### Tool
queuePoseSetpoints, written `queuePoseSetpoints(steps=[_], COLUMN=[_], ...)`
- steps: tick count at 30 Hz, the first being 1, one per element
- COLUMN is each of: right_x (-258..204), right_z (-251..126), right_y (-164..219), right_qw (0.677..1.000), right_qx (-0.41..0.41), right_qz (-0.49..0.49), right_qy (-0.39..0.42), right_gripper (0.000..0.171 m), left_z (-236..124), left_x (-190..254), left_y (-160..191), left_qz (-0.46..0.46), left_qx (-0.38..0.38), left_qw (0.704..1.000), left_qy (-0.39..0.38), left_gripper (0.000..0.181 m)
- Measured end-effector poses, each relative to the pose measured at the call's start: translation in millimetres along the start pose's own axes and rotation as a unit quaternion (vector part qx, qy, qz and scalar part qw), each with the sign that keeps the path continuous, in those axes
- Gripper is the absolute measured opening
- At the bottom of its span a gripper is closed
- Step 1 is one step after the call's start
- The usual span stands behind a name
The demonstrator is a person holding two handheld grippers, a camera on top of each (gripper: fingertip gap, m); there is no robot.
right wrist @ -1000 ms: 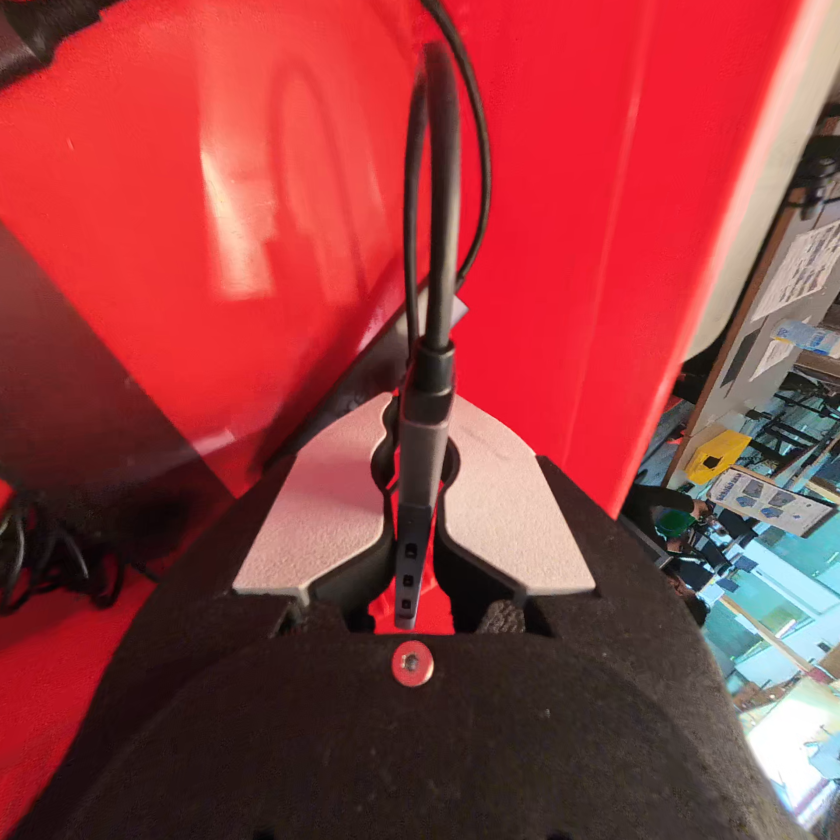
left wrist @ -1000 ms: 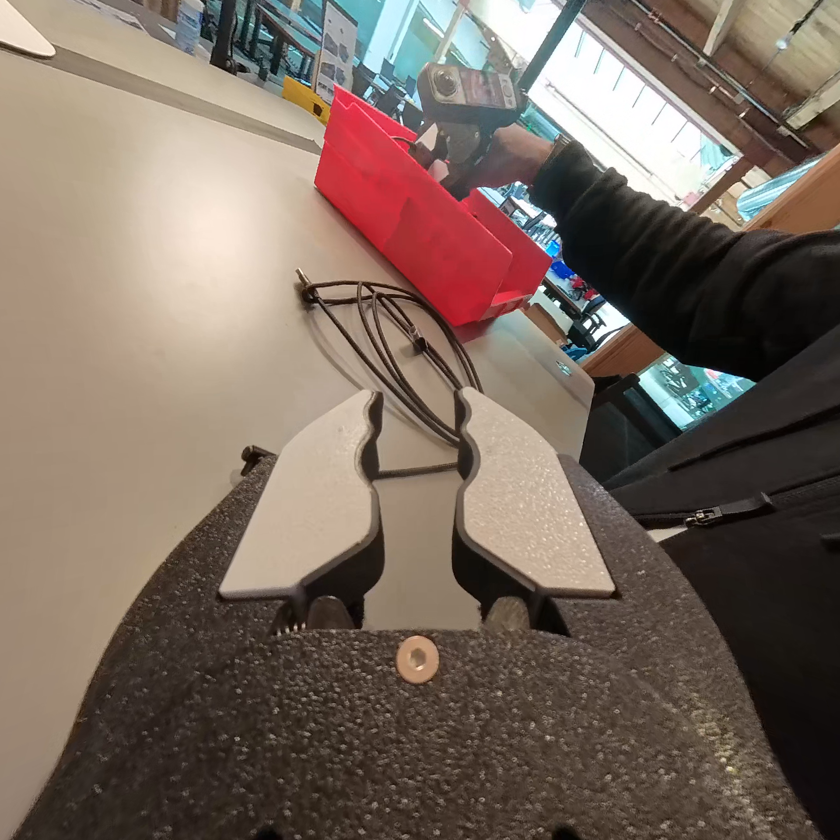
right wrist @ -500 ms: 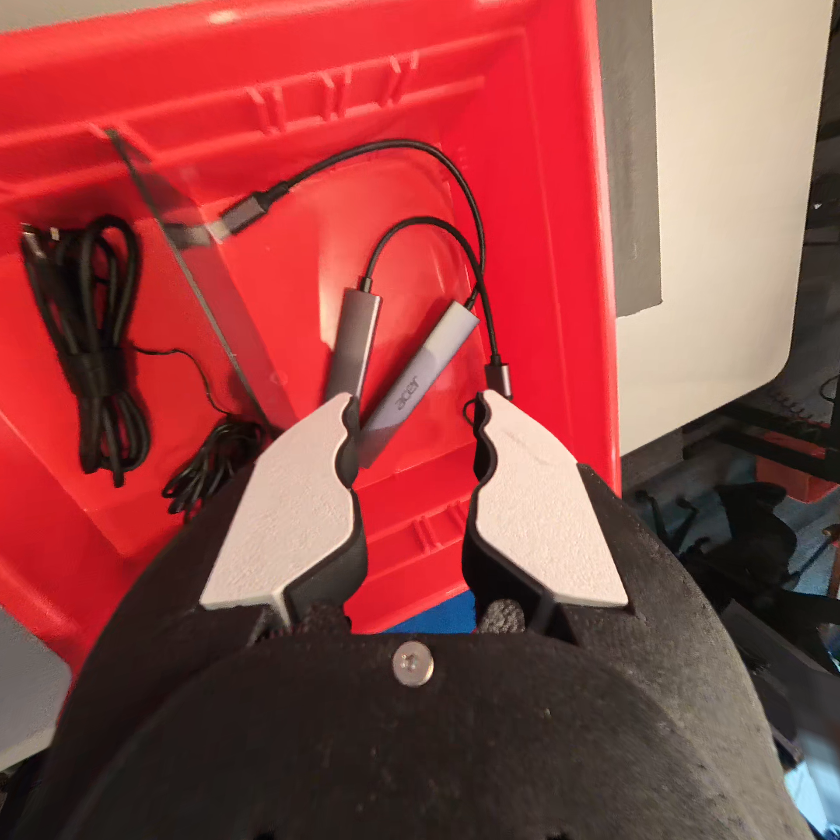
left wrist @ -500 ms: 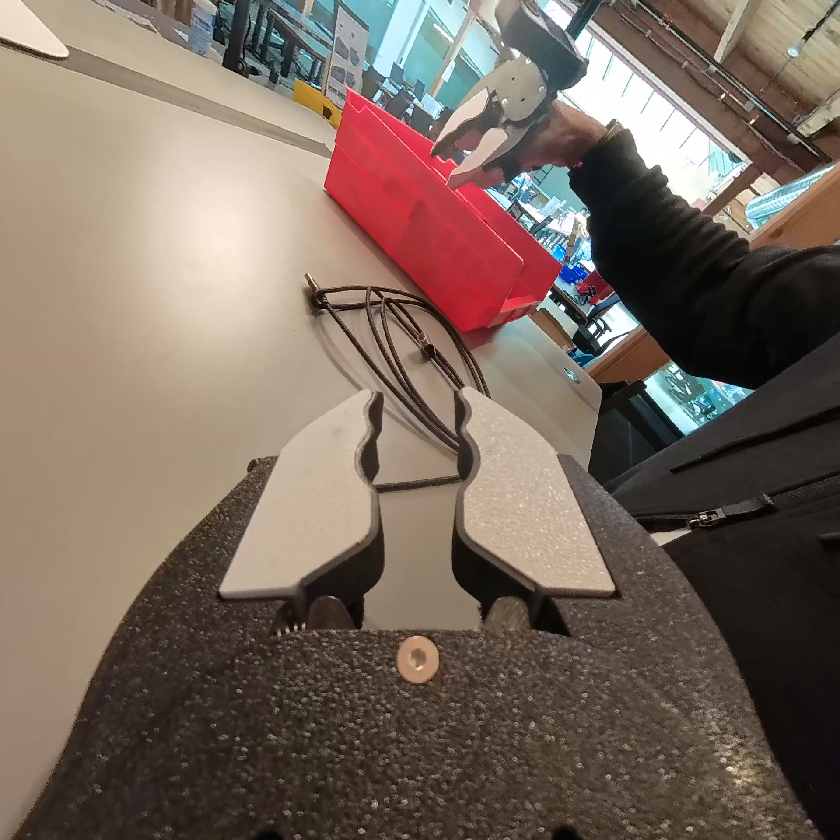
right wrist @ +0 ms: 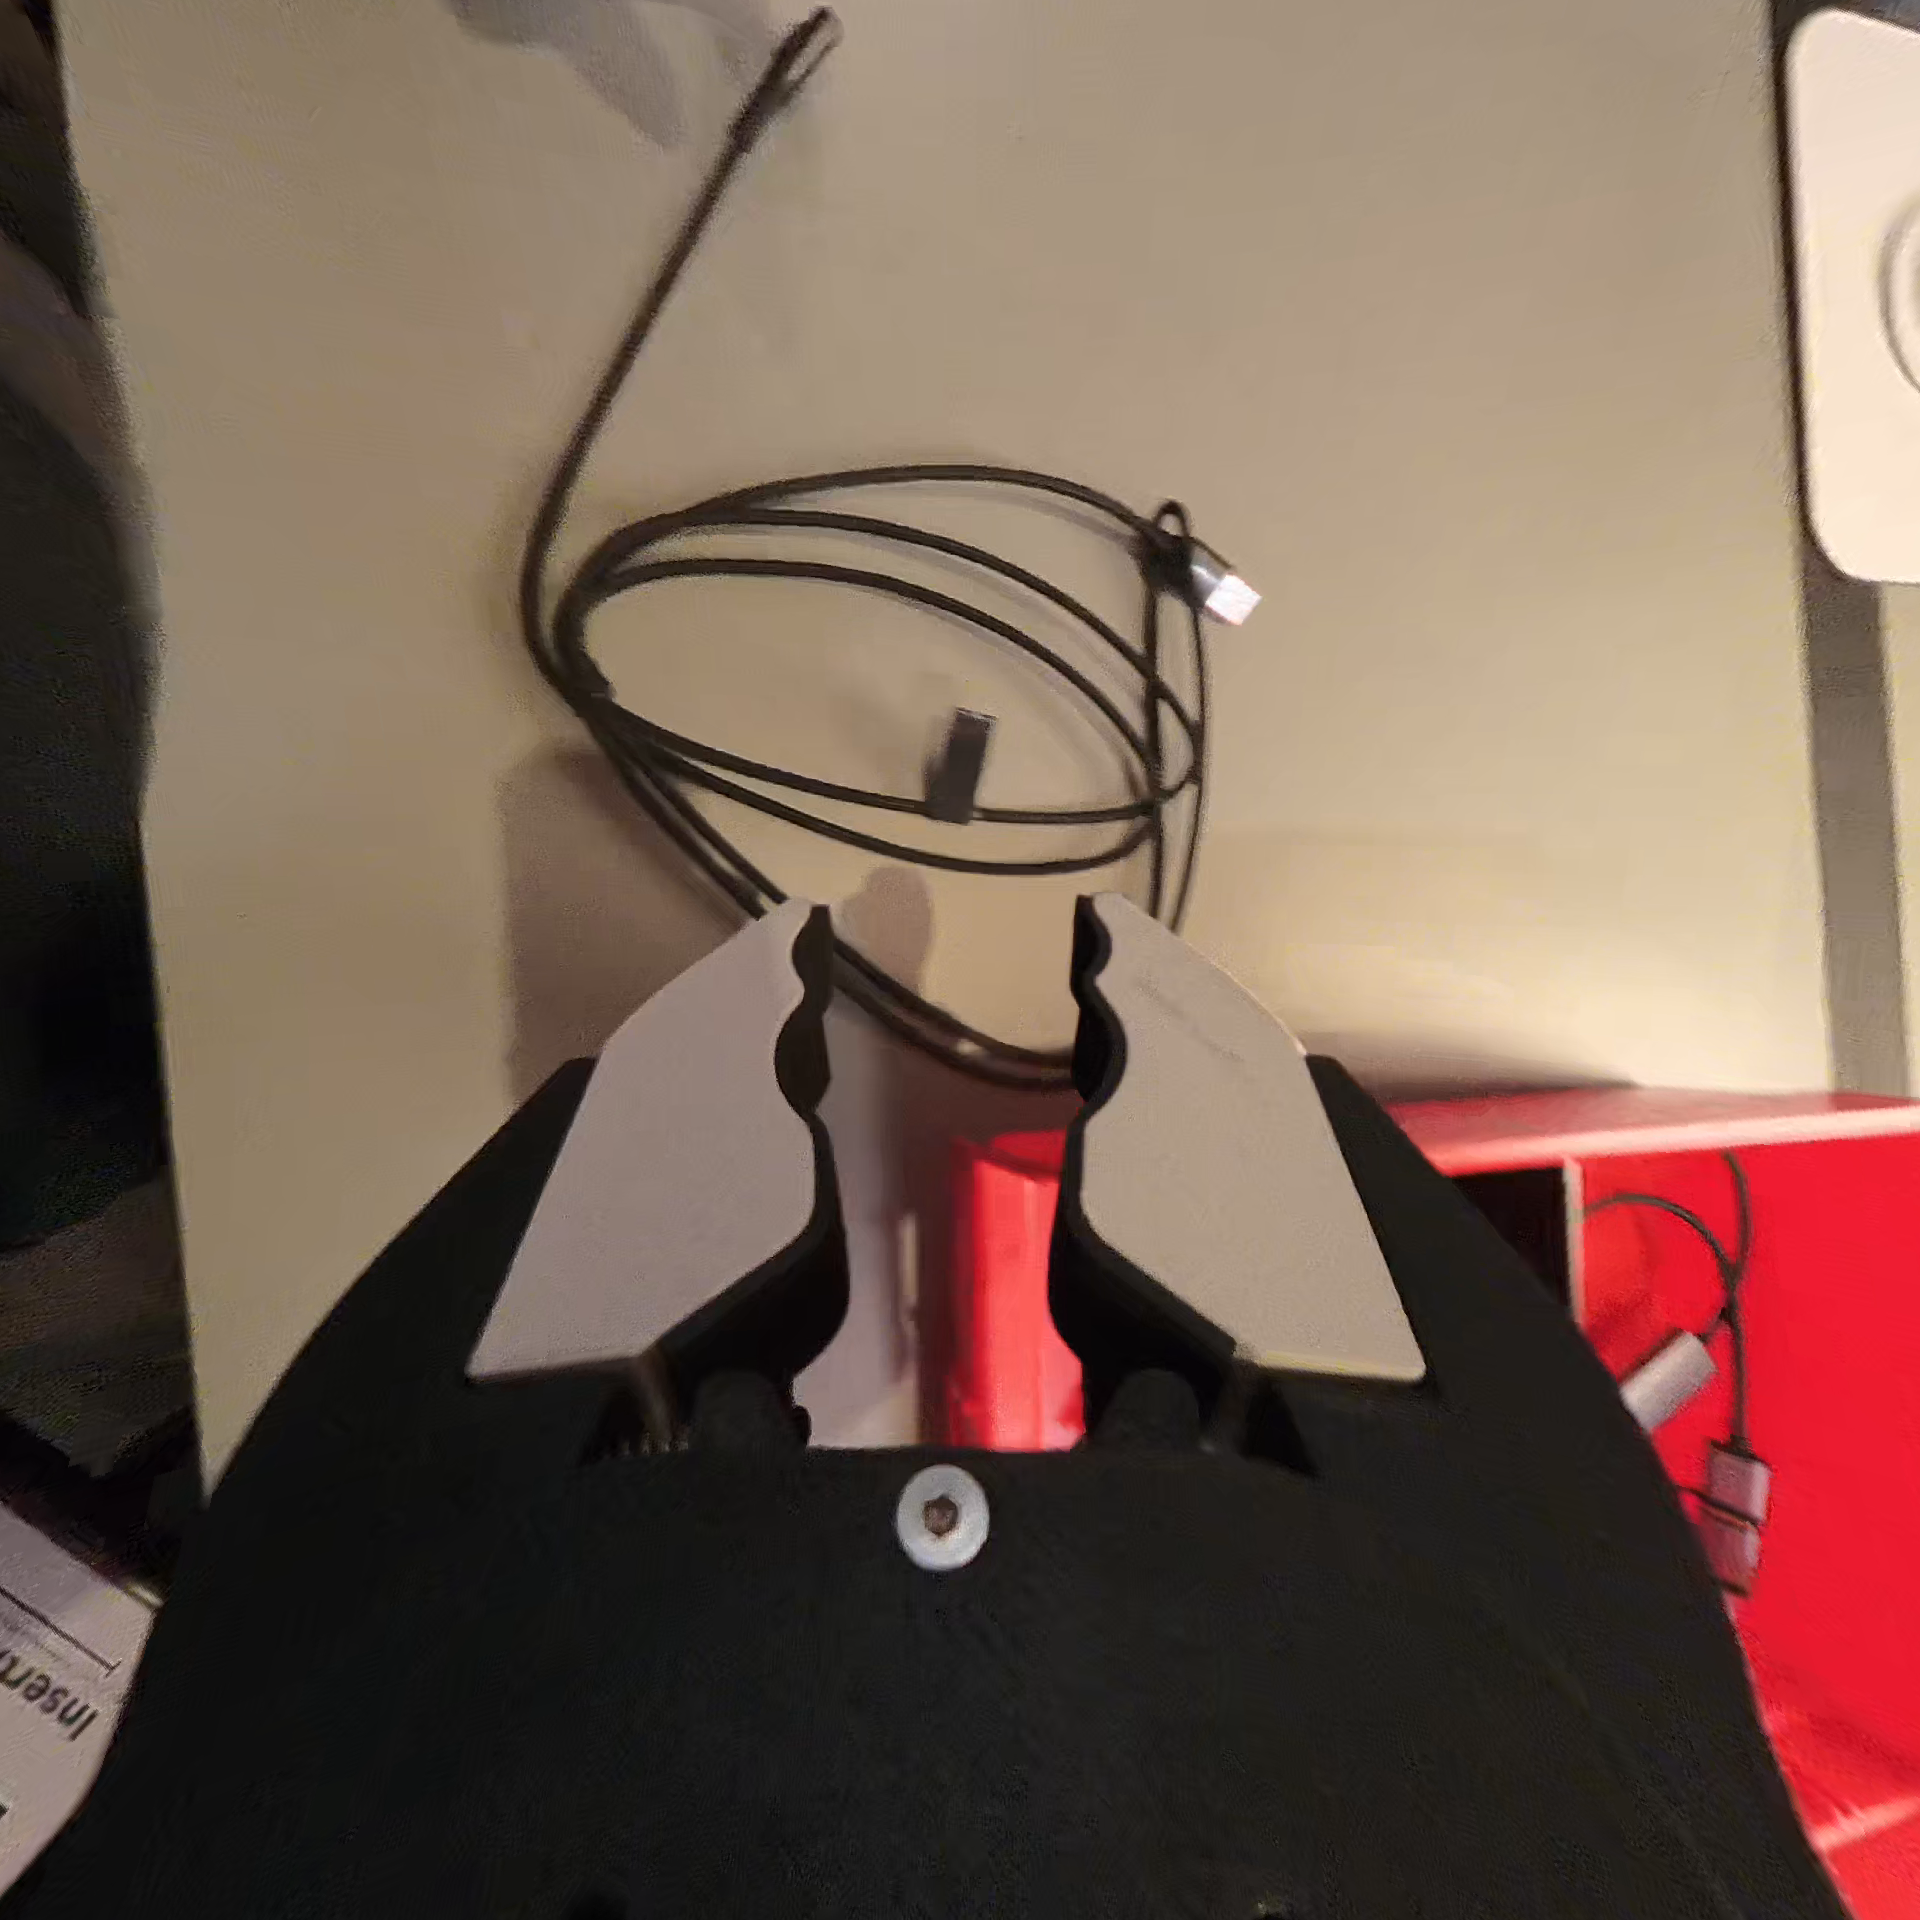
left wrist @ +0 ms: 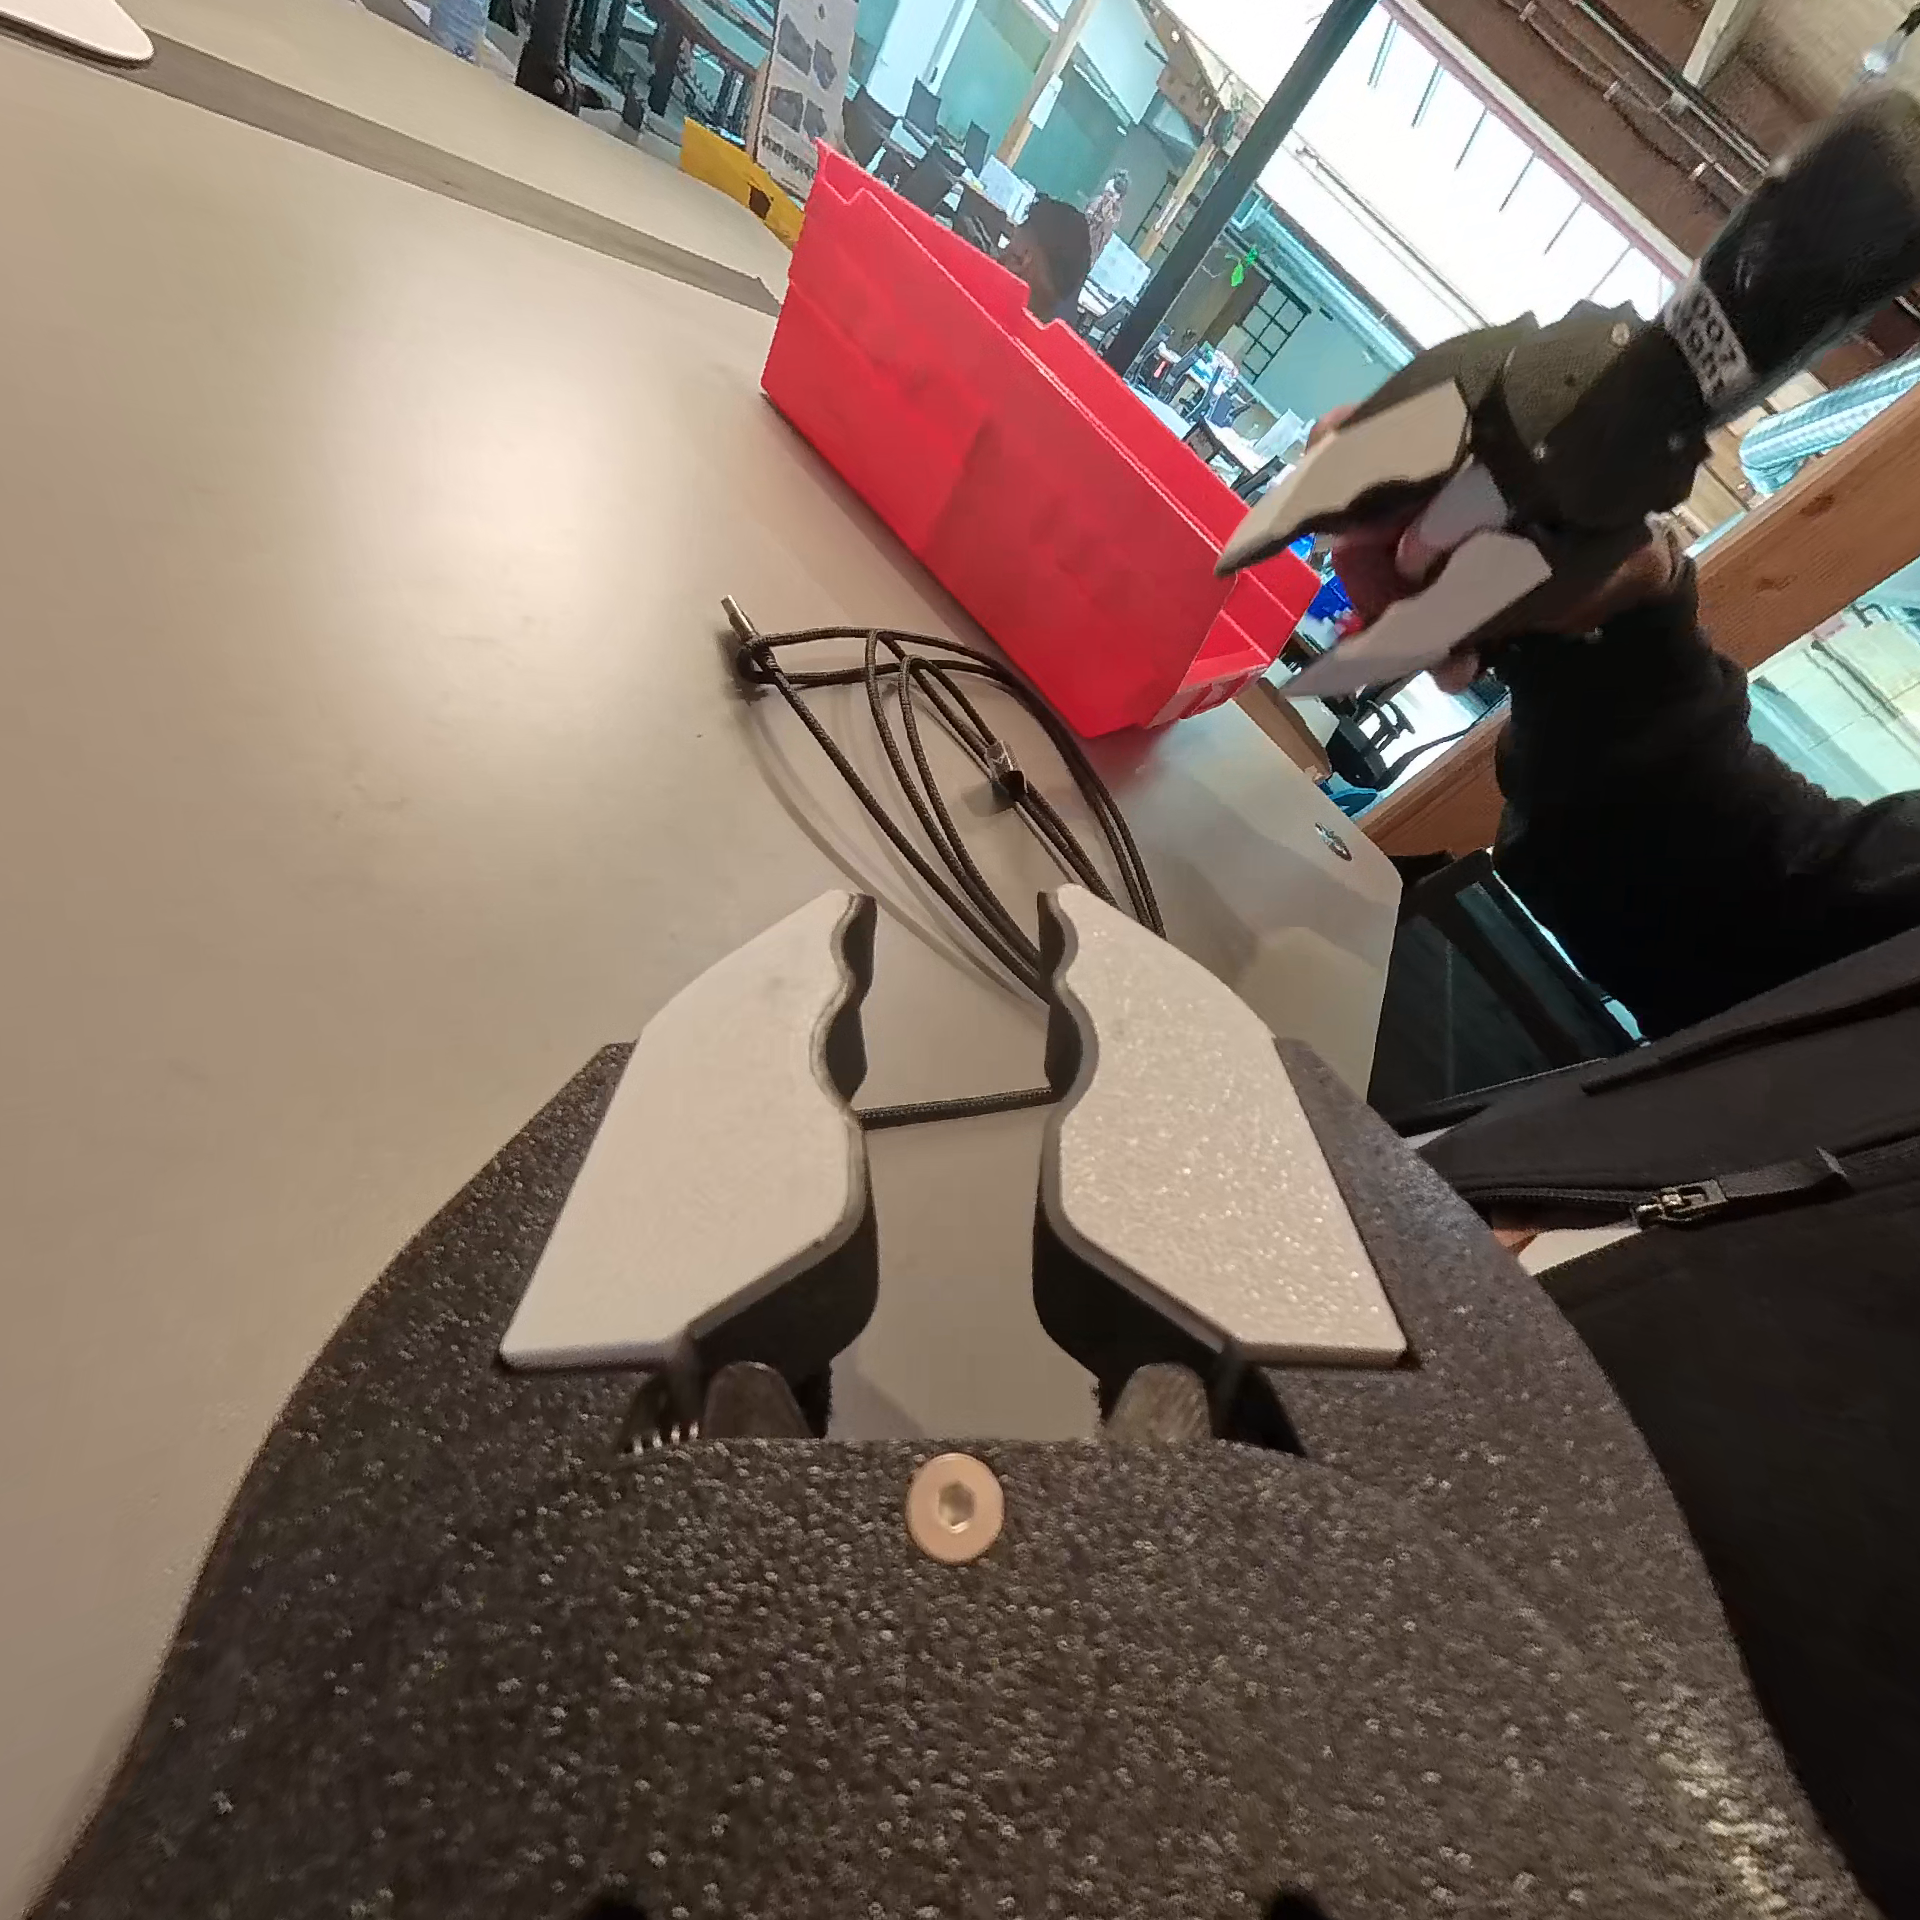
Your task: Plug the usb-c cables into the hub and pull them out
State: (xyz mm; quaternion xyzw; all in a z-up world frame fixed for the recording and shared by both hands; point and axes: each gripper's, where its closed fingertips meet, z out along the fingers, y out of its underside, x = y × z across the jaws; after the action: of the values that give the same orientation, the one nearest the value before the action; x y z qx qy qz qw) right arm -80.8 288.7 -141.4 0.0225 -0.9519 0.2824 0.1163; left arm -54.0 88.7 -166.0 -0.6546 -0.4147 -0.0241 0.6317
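Your left gripper (left wrist: 956,925) and right gripper (right wrist: 951,925) both gaped empty, while the coiled cable (right wrist: 883,665) lay mid-tabletop beside the red bin (left wrist: 997,457) holding the hub (right wrist: 1662,1382); grabbing several loops risked dragging the whole tangle.
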Motion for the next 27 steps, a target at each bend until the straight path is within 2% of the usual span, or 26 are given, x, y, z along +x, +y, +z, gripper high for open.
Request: queuePoseSetpoints(steps=[4, 10, 15, 19, 22, 24, 27], right_x=[-30, -60, -67, -74, -82, -90, -92], right_z=[28, 63, 86, 96, 100, 101, 107], right_y=[14, 21, 6, -6, -11, -14, -24], right_qw=[0.999, 0.999, 0.999, 0.996, 0.991, 0.986, 0.986], right_qx=[-0.036, -0.043, -0.002, 0.014, -0.003, -0.017, -0.022], right_qz=[-0.005, -0.006, -0.023, -0.031, -0.028, -0.026, -0.021], right_qy=[-0.019, -0.027, -0.039, -0.085, -0.132, -0.162, -0.165], right_gripper=[0.047, 0.047, 0.054, 0.054, 0.043, 0.028, 0.02], left_z=[2, -1, -4, -7, -11, -15, -21], left_x=[-1, -5, -3, 1, 4, 5, 7], left_y=[5, 14, 21, 26, 29, 30, 31], left_qz=[0.006, 0.005, -0.003, -0.006, -0.015, -0.022, -0.034], left_qx=[-0.016, -0.042, -0.059, -0.069, -0.068, -0.066, -0.063], left_qw=[1.0, 0.998, 0.997, 0.997, 0.997, 0.997, 0.997], left_qy=[-0.014, -0.047, -0.044, -0.039, -0.034, -0.031, -0.026], left_gripper=[0.031, 0.031, 0.031, 0.031, 0.03, 0.031, 0.031])
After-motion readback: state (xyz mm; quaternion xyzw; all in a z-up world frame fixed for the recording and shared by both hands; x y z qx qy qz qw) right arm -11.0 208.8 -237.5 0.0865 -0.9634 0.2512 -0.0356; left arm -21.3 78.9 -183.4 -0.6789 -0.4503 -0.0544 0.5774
